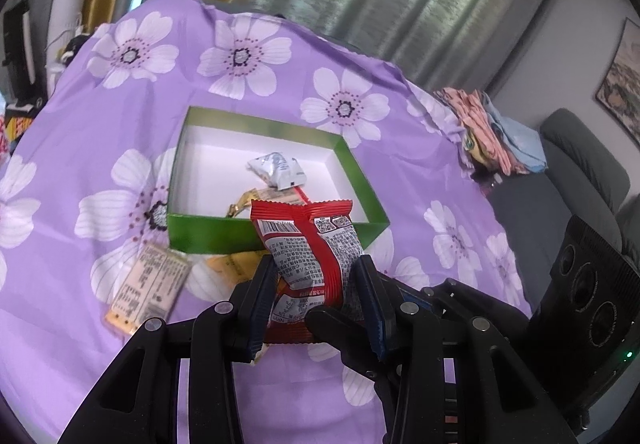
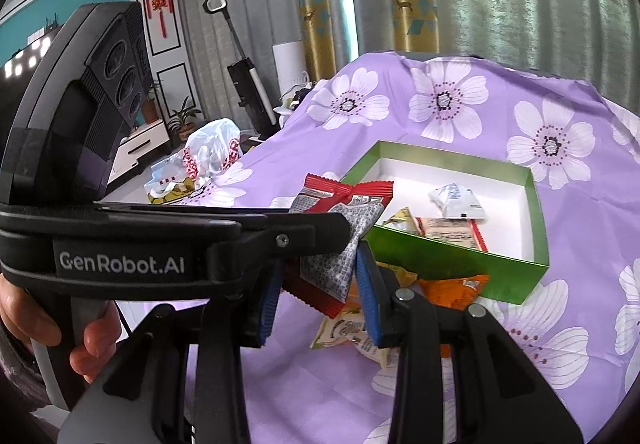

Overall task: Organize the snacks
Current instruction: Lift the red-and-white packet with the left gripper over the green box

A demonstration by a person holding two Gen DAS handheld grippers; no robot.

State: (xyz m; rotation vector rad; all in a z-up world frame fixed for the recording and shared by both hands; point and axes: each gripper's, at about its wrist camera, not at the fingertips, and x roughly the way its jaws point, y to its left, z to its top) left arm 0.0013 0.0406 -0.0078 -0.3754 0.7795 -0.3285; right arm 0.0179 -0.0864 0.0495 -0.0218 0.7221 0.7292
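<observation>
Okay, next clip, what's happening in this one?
A person with a handheld gripper in each hand is sorting snacks into a green box on a purple flowered cloth. Both the left gripper and the right gripper appear to be pinching the same red snack packet, held in the air just short of the box. The box already holds a white packet and a couple of others. A beige packet and some orange ones lie outside on the cloth.

Red snack packet upright between left gripper pads, green box just beyond, holding white packet.
</observation>
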